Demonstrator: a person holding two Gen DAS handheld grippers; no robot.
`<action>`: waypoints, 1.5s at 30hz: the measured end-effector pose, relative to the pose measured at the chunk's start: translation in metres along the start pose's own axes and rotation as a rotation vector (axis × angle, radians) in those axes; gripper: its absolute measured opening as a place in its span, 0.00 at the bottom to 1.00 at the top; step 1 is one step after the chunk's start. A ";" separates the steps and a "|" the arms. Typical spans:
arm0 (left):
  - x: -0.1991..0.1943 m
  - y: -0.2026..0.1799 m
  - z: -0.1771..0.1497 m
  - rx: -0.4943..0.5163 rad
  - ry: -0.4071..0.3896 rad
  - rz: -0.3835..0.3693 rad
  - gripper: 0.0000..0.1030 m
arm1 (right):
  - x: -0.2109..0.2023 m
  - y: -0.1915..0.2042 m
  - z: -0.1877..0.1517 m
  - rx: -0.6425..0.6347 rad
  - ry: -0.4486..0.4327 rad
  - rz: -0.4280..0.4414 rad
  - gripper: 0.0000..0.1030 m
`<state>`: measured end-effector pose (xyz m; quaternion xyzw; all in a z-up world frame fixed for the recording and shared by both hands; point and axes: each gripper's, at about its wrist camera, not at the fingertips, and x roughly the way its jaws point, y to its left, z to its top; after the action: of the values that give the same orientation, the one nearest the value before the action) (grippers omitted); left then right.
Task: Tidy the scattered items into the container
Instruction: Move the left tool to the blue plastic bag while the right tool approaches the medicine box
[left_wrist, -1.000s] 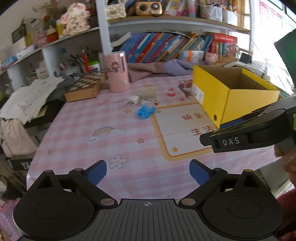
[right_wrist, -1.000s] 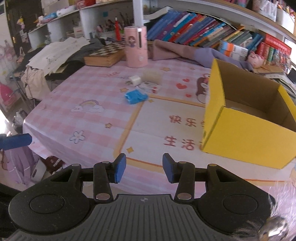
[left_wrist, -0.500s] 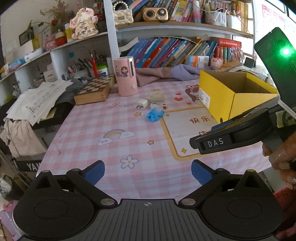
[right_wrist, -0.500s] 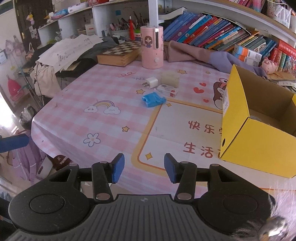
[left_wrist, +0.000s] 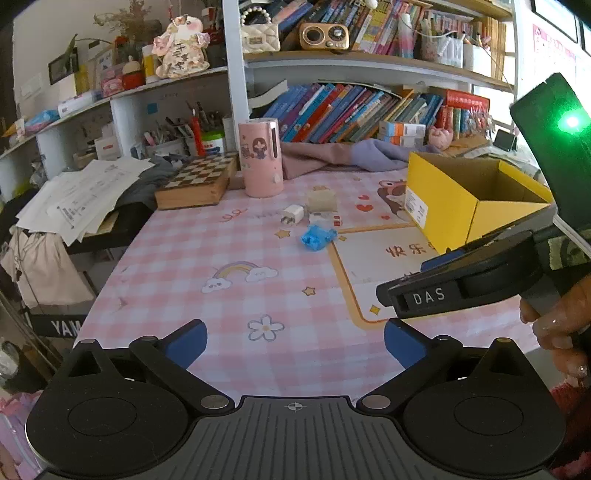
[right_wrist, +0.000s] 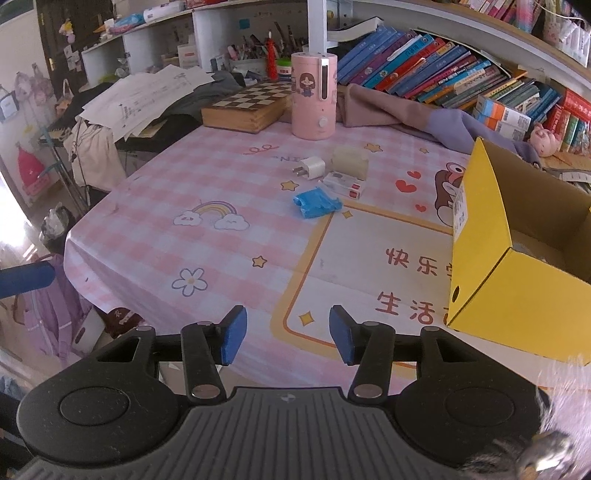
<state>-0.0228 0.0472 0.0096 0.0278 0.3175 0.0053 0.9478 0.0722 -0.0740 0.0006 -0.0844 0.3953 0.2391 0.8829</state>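
Spreading across both views: a pink checked tablecloth (right_wrist: 155, 192) printed with a rainbow, flowers and a framed yellow panel. Sitting on its right side: an open yellow cardboard box (right_wrist: 491, 280) (left_wrist: 443, 199), upright, brown inside, what lies on its floor too unclear to name. Standing at the far edge: a pink cylindrical appliance (right_wrist: 314, 96) (left_wrist: 260, 158), just beside a folded chessboard box (right_wrist: 247, 105) (left_wrist: 197, 182).

Hovering over the near table edge with fingers spread as wide as they go and nothing between them: the left gripper (left_wrist: 294, 345). Hovering just right of it, near the box's front corner, with fingers opening and nothing between them: the right gripper (right_wrist: 284, 334).

Lying scattered mid-table, well apart from both grippers and left of the box:
- a crumpled blue bag (right_wrist: 316, 203) (left_wrist: 316, 237), nearest the grippers;
- a pale translucent block (right_wrist: 350, 162) (left_wrist: 322, 199), farthest back;
- a flat white-and-red packet (right_wrist: 345, 183), touching the block's near side;
- a white charger plug (right_wrist: 310, 168) (left_wrist: 292, 215), prongs pointing left, just beside the block.
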 end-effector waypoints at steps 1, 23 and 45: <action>0.001 0.001 0.001 -0.002 -0.002 0.000 1.00 | 0.000 0.000 0.000 -0.001 -0.001 -0.001 0.46; 0.026 0.015 0.013 -0.037 0.004 -0.011 1.00 | -0.008 -0.017 -0.001 0.079 -0.090 -0.062 0.51; 0.102 -0.007 0.050 0.012 0.049 -0.039 1.00 | 0.036 -0.068 0.058 0.132 -0.116 -0.061 0.51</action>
<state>0.0891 0.0403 -0.0120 0.0274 0.3410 -0.0146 0.9396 0.1642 -0.1013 0.0103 -0.0242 0.3557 0.1902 0.9147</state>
